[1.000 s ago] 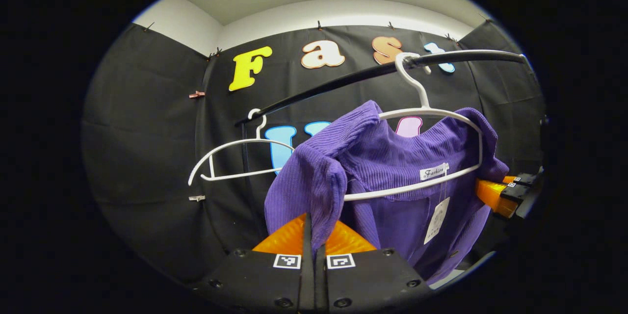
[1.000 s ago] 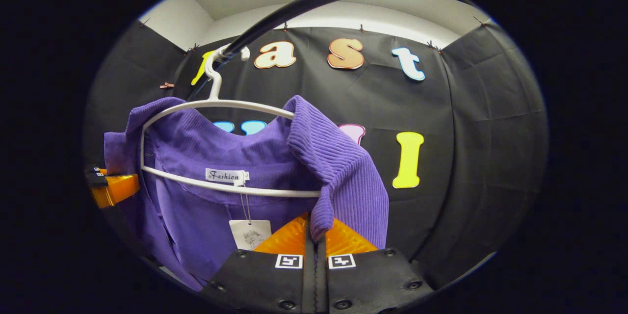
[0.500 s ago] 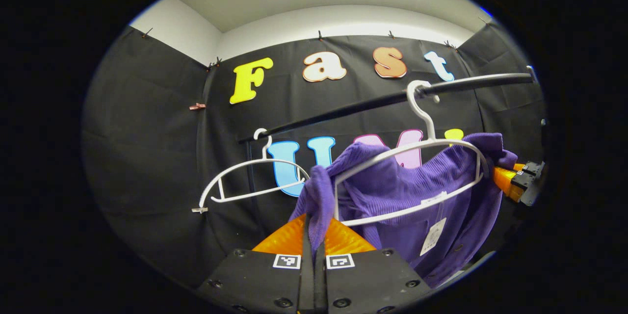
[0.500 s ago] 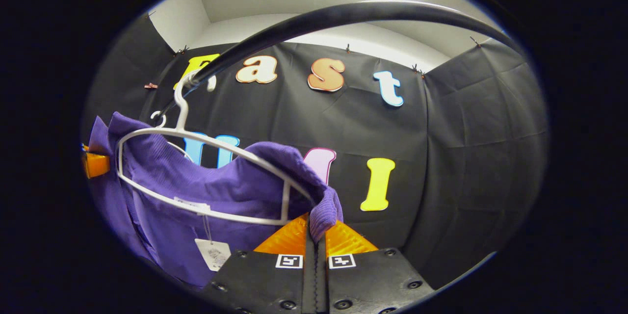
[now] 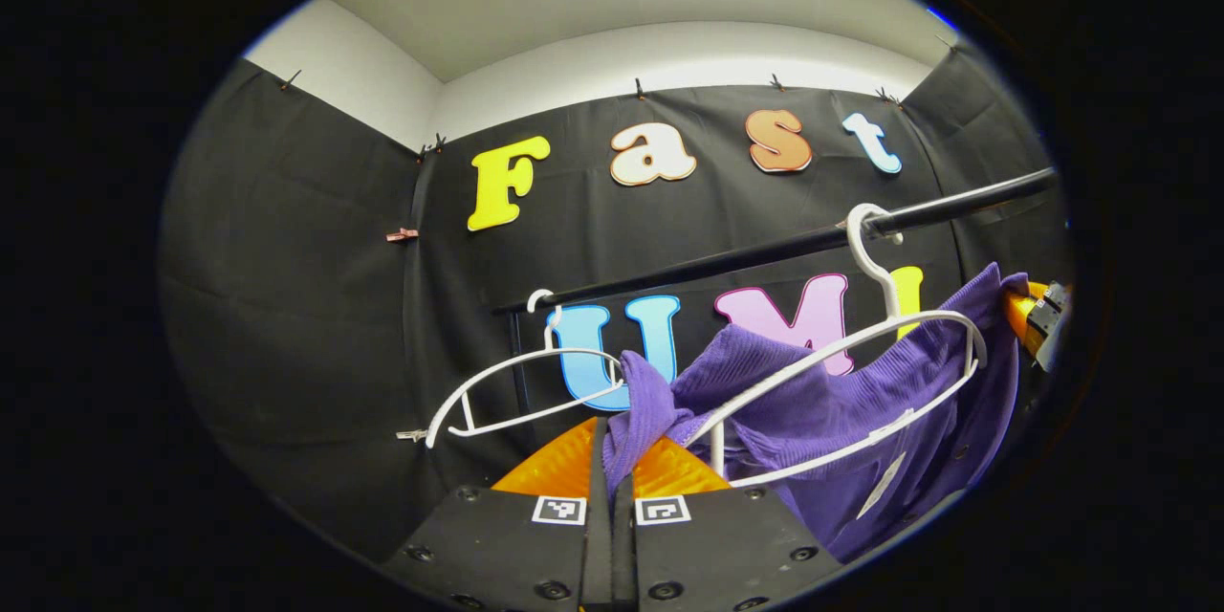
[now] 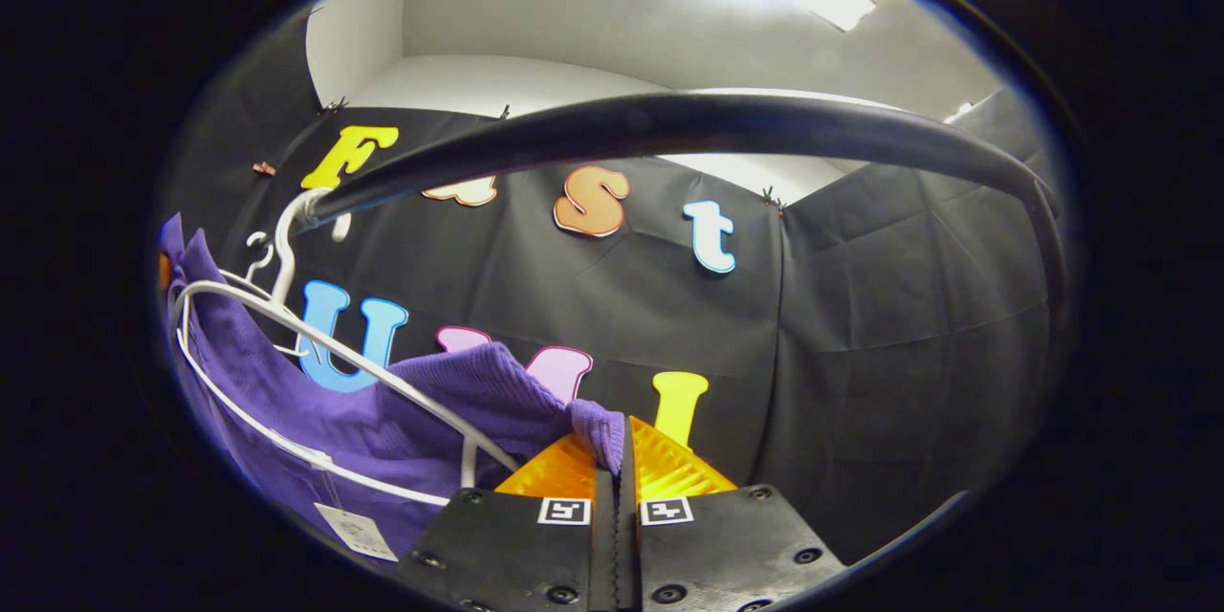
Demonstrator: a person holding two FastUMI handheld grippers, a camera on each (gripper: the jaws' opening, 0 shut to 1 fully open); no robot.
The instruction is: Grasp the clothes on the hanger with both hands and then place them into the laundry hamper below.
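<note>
A purple ribbed garment (image 5: 841, 402) is stretched between both grippers, hanging slack under its white hanger (image 5: 861, 373). My left gripper (image 5: 612, 454) is shut on one shoulder of it. In the right gripper view the same purple garment (image 6: 382, 411) runs left from my right gripper (image 6: 617, 449), which is shut on the other shoulder. The white hanger (image 6: 316, 363) still hooks on the black rail (image 6: 669, 129). The right gripper (image 5: 1038, 325) also shows at the far right of the left gripper view. The hamper is out of sight.
A second, bare white hanger (image 5: 526, 387) hangs on the black rail (image 5: 765, 253) to the left of the garment. The rail passes close overhead in the right gripper view. A paper tag (image 6: 359, 531) dangles from the garment.
Both grippers have moved up and apart with the shoulders pinched. The shoulders have slid off the hanger ends, and the rail now sits lower and closer in both views.
</note>
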